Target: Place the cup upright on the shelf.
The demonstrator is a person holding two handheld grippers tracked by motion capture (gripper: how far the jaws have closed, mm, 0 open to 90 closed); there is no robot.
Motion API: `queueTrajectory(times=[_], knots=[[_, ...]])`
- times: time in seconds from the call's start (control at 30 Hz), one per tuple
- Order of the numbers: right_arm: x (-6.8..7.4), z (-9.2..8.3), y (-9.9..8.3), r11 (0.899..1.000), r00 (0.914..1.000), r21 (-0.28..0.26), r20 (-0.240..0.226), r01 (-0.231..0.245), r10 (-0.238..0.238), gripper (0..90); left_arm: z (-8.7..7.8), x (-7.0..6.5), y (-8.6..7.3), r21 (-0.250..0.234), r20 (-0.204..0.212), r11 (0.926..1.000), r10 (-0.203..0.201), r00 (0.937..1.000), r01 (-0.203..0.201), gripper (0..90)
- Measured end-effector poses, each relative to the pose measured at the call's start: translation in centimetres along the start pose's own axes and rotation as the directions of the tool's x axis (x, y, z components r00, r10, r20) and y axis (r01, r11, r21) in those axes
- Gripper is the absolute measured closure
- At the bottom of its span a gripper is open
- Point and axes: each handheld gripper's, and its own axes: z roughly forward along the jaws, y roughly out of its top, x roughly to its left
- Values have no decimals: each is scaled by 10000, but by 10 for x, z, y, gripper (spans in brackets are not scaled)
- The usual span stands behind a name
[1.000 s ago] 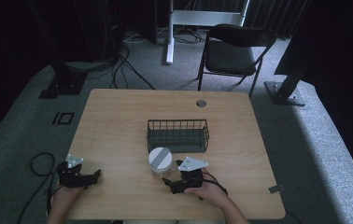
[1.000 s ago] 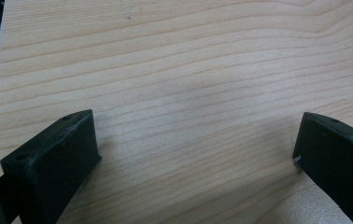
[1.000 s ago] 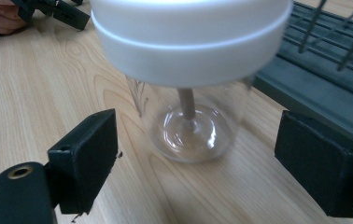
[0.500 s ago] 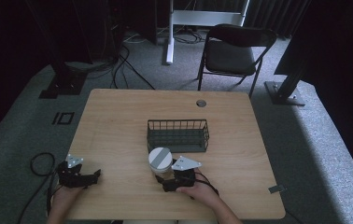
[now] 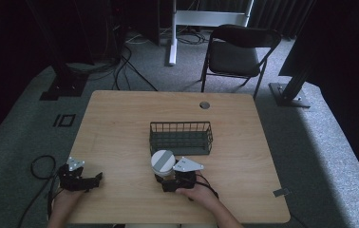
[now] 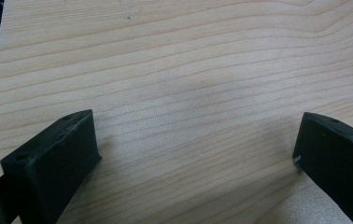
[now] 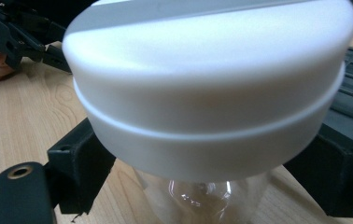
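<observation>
Your right gripper clamps the clear glass jar under its wide white lid; expect slippery, breakable glass. Left gripper gapes empty.

Jar before basket — touching

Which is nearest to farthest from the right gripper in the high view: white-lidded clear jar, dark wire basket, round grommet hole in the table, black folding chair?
From the right gripper:
1. White-lidded clear jar, between its jaws.
2. Dark wire basket, just beyond, mid-table.
3. Round grommet hole, at the far table edge.
4. Black folding chair, on the floor past the table.
</observation>
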Motion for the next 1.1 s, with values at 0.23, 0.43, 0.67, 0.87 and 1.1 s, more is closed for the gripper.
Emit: queueTrajectory(times=[0.23, 0.43, 0.67, 0.87, 1.1], knots=[[1, 2, -1, 9999, 10000, -74, 45, 75, -75, 129, 0, 0, 0, -2, -1, 10000, -3, 10000, 3, 1], [2, 5, -1, 9999, 9998, -7, 122, -146, 146, 129, 0, 0, 0, -1, -1, 10000, -3, 10000, 3, 1], [2, 6, 0, 9999, 9997, -93, 211, -109, 111, 139, 0, 0, 0, 2, 0, 10000, 0, 10000, 0, 1], [4, 6, 2, 9998, 9987, -153, 501, 88, -81, 175, 0, 0, 0, 0, 0, 10000, -1, 10000, 1, 1], [4, 5, 5, 9994, 9981, -24, 507, 356, -354, 183, 0, 0, 0, -2, 0, 10000, -1, 10000, 1, 1]])
